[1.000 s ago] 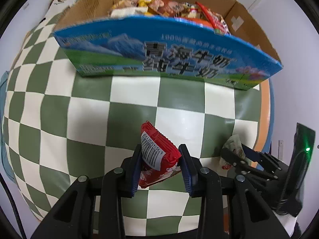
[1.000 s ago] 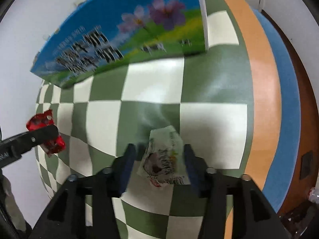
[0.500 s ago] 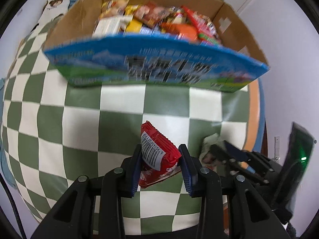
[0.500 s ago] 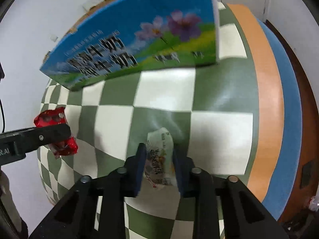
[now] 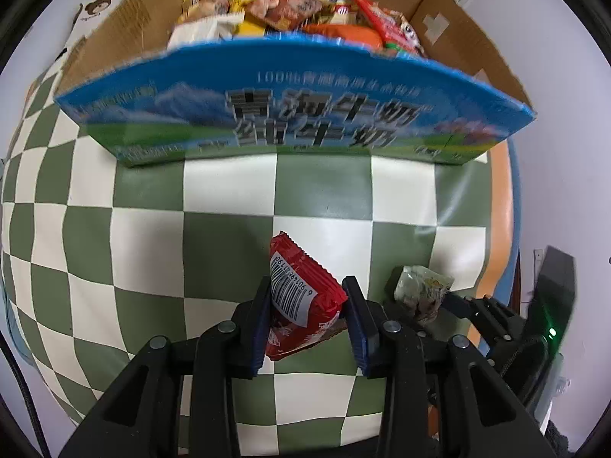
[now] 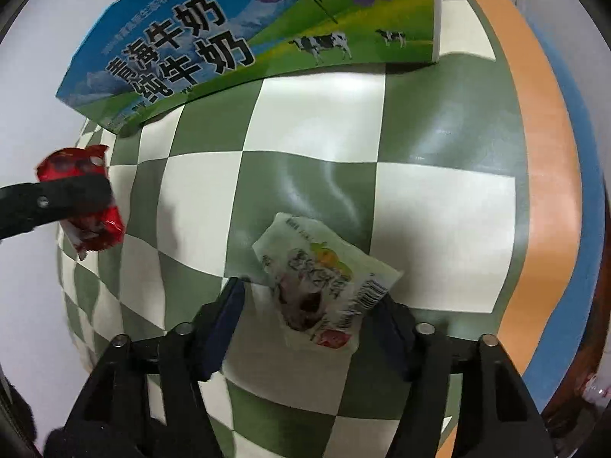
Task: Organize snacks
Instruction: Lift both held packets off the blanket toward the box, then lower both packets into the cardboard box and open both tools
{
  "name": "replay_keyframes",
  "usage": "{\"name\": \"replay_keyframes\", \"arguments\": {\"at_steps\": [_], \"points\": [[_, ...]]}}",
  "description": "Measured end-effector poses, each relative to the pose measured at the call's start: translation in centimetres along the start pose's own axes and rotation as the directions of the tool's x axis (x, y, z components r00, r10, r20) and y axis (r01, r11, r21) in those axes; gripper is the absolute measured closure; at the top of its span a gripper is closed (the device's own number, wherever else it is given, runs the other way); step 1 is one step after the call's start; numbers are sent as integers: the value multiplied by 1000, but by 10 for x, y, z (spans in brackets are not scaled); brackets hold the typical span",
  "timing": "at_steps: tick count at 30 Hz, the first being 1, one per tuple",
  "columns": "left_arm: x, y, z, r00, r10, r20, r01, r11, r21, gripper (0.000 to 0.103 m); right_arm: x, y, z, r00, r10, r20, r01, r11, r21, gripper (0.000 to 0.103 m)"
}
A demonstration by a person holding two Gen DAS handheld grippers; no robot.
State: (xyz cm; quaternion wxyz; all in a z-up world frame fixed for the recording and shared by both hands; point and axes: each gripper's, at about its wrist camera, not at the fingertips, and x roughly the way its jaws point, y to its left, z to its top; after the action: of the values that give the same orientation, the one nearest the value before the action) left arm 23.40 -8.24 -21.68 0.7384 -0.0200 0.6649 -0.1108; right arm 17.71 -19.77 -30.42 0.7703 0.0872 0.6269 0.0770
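Note:
My left gripper (image 5: 307, 316) is shut on a red snack packet (image 5: 301, 297) with a barcode label, held above the checkered cloth; the packet also shows in the right wrist view (image 6: 82, 198). My right gripper (image 6: 309, 301) has its jaws wide apart around a pale green snack packet (image 6: 324, 278), which touches the right finger and sits loose between them; that packet also shows in the left wrist view (image 5: 422, 292). A cardboard milk box (image 5: 298, 114) full of mixed snacks stands ahead, its blue printed side also showing in the right wrist view (image 6: 244, 42).
The table wears a green-and-white checkered cloth (image 5: 229, 236) with an orange and blue border (image 6: 550, 175) at the right edge. A white bear-print item (image 5: 95, 7) lies behind the box at the left. White walls surround the table.
The right jaws, shut on the pale green packet half a second ago, have spread wide. The left gripper has come closer to the box, and the box interior shows more.

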Motion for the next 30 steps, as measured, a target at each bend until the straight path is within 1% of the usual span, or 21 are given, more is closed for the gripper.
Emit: {"name": "replay_keyframes", "arguments": {"at_steps": [2,6,12,15,18,19,22,23,24,27,28,29,30], "points": [[5,0,-1,1000,-2,-8,2,1000,0,70,-1,4,-3,999,-19,29,20,1000,-23,51],[3,-2,-1,1000,-2,-2,2,1000,8,70,-5,10,-7,996,-26,84,27,1000,-14,55],[-15,-1,4,999,-13,35,12,1000,19,70,-30,16,-1,989,-22,143,27,999,-32,55],[-30,2,8,998,-35,55,34,999,14,70,-46,22,4,982,-19,188,28,998,-47,55],[-52,2,15,994,-75,85,74,997,9,70,-73,25,11,966,-4,257,20,998,-60,55],[-65,1,20,990,-95,102,94,996,12,70,-85,25,14,958,11,288,7,998,-62,55],[-92,0,37,983,-106,152,103,994,31,70,-123,29,28,926,34,377,-5,997,-78,55],[-103,-1,46,979,-100,178,94,995,42,70,-133,32,39,917,40,397,-8,997,-83,55],[-109,0,53,976,-92,196,84,995,48,70,-146,33,50,904,51,426,-17,997,-82,55],[-124,2,81,970,-52,236,39,997,62,70,-167,34,81,882,54,468,-13,996,-90,55],[-127,6,92,968,-37,249,21,998,66,70,-171,32,91,880,59,471,-16,995,-94,55],[-128,7,99,966,-15,258,-3,998,69,70,-168,41,102,882,56,467,-11,995,-98,55],[-126,8,107,965,2,262,-22,997,72,70,-168,41,114,883,50,467,-3,995,-101,55]]}}
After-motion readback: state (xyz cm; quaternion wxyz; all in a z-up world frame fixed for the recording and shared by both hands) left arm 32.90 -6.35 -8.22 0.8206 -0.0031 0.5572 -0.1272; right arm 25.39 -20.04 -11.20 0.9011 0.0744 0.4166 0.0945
